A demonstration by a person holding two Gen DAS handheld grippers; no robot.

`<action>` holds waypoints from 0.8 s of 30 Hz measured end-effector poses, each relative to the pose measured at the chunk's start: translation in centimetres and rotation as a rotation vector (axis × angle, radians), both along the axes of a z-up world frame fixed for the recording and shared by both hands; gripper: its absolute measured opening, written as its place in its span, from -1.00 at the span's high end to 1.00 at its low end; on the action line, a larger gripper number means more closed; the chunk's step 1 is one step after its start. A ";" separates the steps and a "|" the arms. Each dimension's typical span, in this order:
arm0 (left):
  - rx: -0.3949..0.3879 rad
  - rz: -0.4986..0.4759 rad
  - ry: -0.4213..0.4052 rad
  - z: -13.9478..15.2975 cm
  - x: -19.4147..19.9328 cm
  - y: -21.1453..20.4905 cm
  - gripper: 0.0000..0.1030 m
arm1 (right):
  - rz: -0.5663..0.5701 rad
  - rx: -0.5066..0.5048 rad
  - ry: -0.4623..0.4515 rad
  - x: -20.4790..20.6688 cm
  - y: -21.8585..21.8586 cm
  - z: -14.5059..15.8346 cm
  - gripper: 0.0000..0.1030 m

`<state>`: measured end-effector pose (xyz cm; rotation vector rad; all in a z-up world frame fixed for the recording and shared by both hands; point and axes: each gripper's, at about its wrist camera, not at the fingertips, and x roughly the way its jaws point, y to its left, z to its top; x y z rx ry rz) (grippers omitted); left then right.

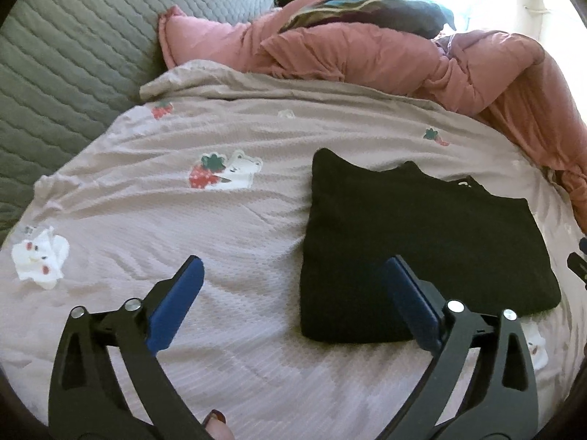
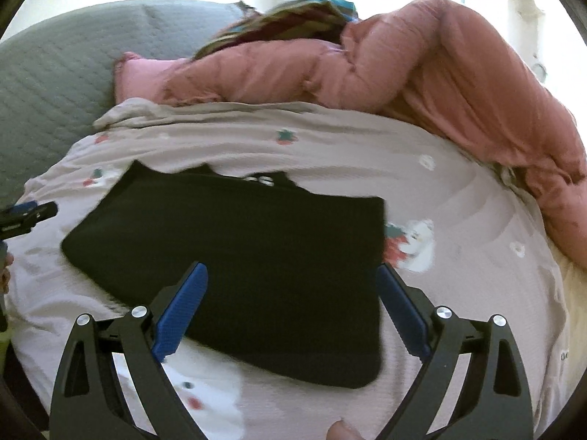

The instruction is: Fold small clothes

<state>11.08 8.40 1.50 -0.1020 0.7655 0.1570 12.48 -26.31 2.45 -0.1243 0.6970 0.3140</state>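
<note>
Left wrist view: left gripper, black arms with blue ribbed pads, jaws spread wide and holding nothing, poised above the bed; folded black knit garment, a flat rectangle, lying on the pale pink textured bedspread with strawberry and white bear prints, under and beyond the right-hand blue pad; left-hand pad over bare bedspread; grey quilted cover at far left; rumpled salmon-pink duvet heaped along the far edge; dark multicoloured striped cushion on top of the duvet; tip of the right gripper just visible at the right border, beside the garment

Right wrist view: right gripper, same make, jaws spread wide and empty, straddling the near part of the folded black knit garment; garment flat on the bedspread, a small white mark at its far edge; left gripper entering at the left border; salmon duvet and grey quilted cover behind
</note>
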 end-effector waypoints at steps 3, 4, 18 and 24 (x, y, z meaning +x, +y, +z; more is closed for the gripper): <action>0.009 0.003 -0.010 0.4 -0.6 0.4 -0.81 | 0.055 -0.008 -0.012 -0.6 2.2 0.5 -0.79; 0.014 0.005 -0.014 0.6 -0.8 0.5 -0.81 | 0.078 -0.011 -0.017 -0.9 3.1 0.6 -0.79; 0.009 0.065 -0.025 0.2 -1.3 3.7 -0.81 | 0.330 -0.097 -0.009 -2.9 14.7 -0.6 -0.91; -0.024 0.092 -0.006 -0.9 -0.8 5.3 -0.81 | 0.412 -0.174 -0.001 -3.6 19.3 -2.6 -0.91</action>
